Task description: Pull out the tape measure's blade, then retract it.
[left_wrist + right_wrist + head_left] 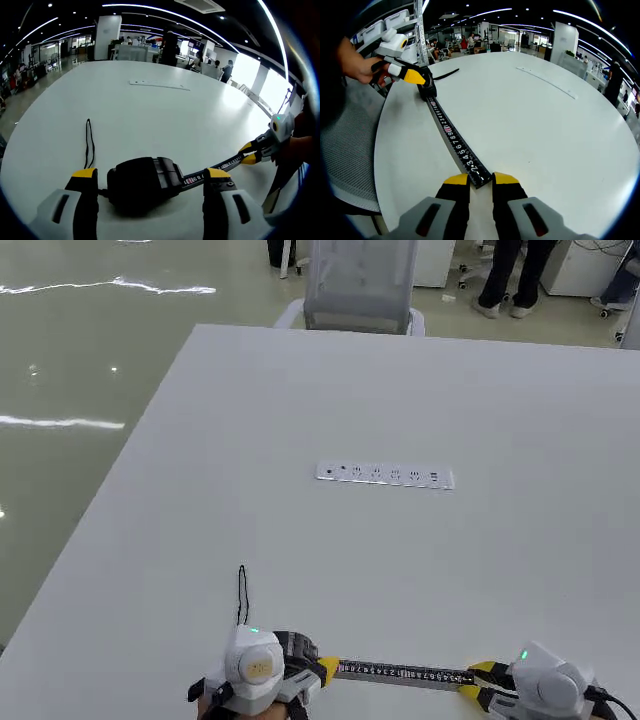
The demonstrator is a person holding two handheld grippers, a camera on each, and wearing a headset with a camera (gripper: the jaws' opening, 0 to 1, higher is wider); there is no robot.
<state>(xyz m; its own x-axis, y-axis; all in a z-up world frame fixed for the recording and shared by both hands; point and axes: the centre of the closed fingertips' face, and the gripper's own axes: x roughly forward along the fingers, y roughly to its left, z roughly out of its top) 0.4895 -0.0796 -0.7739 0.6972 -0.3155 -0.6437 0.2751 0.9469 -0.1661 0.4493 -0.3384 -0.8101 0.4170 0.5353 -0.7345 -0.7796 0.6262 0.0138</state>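
Nearest you, your right gripper (pixel 481 181) had its jaws pinched on the tip of the blade (pixel 454 144), which lay stretched flat over the tabletop (pixel 535 125) to the tape measure (pixel 142 186) clasped between the jaws of your left gripper (pixel 151 175), a power strip (pixel 385 475) beyond.

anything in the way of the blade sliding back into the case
Nothing visible. The blade runs straight over bare table from the right tool to the case in the left tool. The cord and power strip lie clear of it.
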